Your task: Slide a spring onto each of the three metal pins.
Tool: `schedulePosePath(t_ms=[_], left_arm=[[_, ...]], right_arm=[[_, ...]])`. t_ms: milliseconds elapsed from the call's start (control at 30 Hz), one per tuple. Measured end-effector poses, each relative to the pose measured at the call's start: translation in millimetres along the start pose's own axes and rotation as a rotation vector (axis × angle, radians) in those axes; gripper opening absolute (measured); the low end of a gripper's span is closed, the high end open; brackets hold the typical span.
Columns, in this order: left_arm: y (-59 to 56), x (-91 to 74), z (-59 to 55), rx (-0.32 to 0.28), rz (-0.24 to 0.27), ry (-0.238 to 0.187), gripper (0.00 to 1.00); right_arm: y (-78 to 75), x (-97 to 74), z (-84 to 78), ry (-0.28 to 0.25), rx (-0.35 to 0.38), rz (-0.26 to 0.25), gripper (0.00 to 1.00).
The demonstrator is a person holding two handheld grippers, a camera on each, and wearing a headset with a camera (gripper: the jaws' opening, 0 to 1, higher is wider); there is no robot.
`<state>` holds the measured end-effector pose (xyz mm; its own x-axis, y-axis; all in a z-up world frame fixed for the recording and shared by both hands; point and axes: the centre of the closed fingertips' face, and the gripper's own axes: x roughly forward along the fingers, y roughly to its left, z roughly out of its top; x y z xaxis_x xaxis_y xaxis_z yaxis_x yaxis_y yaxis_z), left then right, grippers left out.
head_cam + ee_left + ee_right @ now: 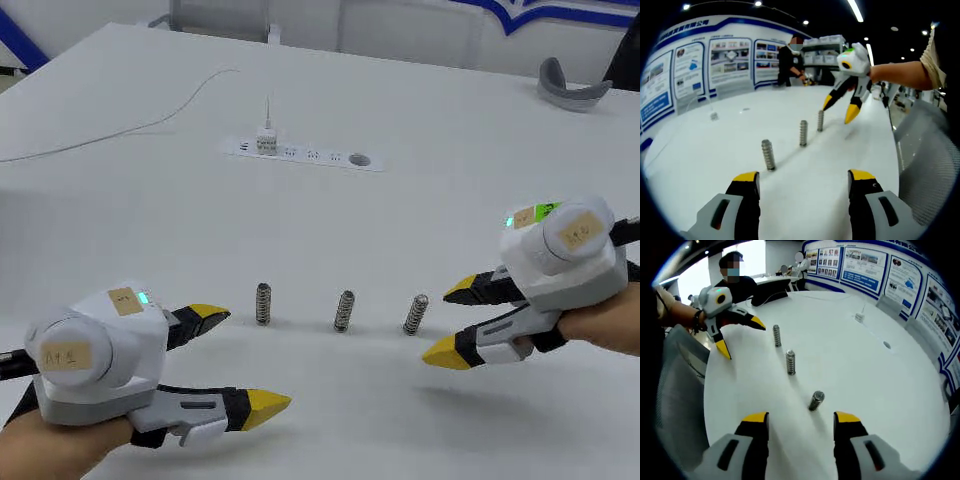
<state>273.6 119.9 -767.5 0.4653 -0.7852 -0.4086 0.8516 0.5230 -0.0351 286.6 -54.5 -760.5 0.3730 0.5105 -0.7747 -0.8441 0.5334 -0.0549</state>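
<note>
Three upright metal pins, each with a spring around it, stand in a row on the white table: left spring (263, 303) (768, 155) (776, 335), middle spring (344, 311) (803, 133) (790, 362), right spring (416, 314) (820, 121) (815, 400). My left gripper (240, 360) (802, 180) (740, 337) is open, just left of the row, holding nothing. On the other side, my right gripper (455, 320) (801, 420) (839, 109) is open and empty beside the right spring.
A white power strip (303, 154) with a plugged-in adapter and a cable lies further back on the table. A grey curved object (572, 86) sits at the far right. A person stands behind the table in both gripper views.
</note>
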Motion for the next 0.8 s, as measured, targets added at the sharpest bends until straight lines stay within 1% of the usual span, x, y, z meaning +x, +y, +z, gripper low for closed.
schedulePosePath(t_ms=[100,267,433,533,600,800], left_arm=[[0.4,-0.8,-0.1,-0.002,0.002,0.0,0.73],[0.9,-3.1,0.5,-0.002,0.006,-0.001,0.73],[1.4,-5.1,0.6,-0.001,0.008,-0.002,0.73],[1.1,-5.9,1.4,-0.002,0.009,-0.003,0.73],[0.1,-6.4,1.6,-0.002,0.009,-0.003,0.73],[0.1,-7.8,0.8,-0.005,0.01,-0.004,0.74]], right_arm=[[4.1,-1.6,-0.6,-0.025,-0.003,-0.006,0.55],[4.4,-3.5,-3.5,-0.065,0.015,-0.024,0.59],[9.9,-4.0,-7.4,-0.087,0.022,-0.029,0.62],[13.1,-3.7,-7.6,-0.114,0.022,-0.028,0.63],[15.6,-3.9,-6.9,-0.136,0.008,-0.031,0.64],[18.9,-4.9,-7.2,-0.169,0.027,-0.039,0.66]])
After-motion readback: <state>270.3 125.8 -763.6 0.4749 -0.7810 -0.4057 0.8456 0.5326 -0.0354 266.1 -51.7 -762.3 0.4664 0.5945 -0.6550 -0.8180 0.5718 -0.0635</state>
